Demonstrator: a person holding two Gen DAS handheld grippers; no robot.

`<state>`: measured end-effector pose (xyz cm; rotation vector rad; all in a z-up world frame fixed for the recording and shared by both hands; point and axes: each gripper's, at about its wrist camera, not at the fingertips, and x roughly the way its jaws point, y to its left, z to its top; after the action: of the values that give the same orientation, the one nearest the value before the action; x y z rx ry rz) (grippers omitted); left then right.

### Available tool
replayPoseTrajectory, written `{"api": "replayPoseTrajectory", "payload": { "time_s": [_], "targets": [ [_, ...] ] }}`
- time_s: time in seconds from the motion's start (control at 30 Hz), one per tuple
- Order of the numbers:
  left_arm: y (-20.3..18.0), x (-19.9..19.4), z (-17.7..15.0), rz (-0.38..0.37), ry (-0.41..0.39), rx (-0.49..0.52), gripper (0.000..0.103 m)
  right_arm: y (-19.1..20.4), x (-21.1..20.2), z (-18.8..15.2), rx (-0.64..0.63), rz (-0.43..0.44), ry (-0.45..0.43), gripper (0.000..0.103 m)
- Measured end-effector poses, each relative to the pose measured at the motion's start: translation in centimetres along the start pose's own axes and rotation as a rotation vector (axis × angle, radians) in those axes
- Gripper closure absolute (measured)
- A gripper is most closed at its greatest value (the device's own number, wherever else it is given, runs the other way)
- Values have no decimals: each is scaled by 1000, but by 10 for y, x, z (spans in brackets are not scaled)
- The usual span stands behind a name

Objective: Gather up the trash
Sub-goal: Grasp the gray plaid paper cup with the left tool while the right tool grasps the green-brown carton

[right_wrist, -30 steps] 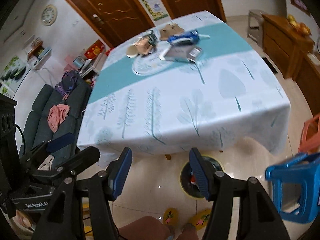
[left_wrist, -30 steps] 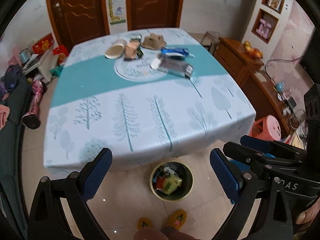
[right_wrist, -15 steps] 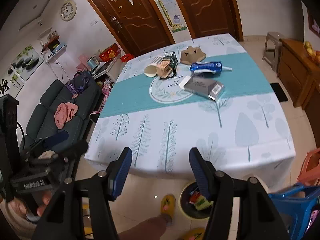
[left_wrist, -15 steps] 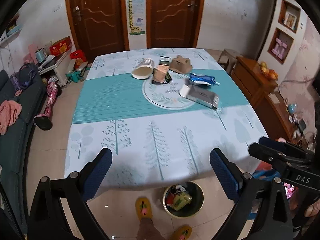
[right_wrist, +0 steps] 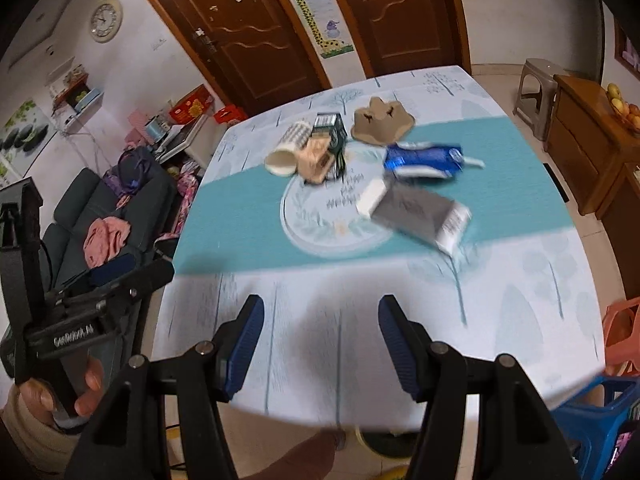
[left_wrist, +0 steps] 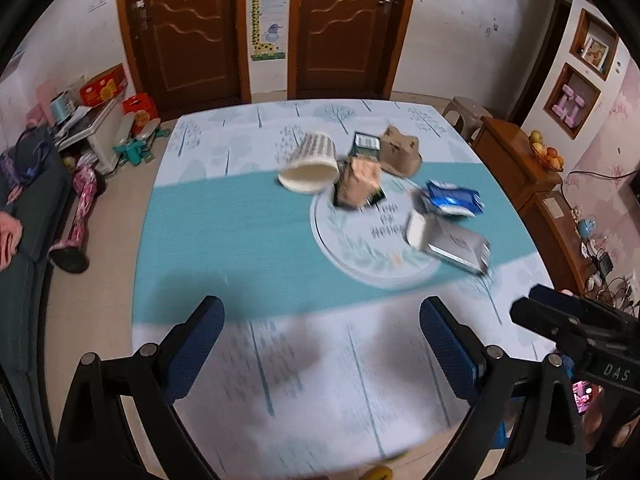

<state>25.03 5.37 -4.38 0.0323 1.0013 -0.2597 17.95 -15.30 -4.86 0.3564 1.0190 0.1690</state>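
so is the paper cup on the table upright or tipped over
Tipped over: the paper cup lies on its side on the table, open mouth facing the camera.

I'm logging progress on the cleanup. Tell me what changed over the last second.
Both grippers, left and right, advanced from beside the bin to over the table, closing on the trash. Nothing was gripped or released. Both stay open and empty; the cup, grey box and blue carton lie where they were.
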Motion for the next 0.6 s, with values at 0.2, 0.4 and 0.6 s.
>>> {"api": "replayPoseTrajectory", "payload": {
  "time_s": [0.2, 0.4, 0.6],
  "targets": [
    [28, 43, 63, -4, 6, 35, 6, 18, 62, 67, 78, -11, -5, 43],
    [52, 91, 113, -31, 48, 27, 6, 24, 123, 118, 137, -48, 11, 43],
    [63, 134, 140, -62, 89, 18, 6, 14, 173, 144, 187, -108, 61, 44]
  ]
}}
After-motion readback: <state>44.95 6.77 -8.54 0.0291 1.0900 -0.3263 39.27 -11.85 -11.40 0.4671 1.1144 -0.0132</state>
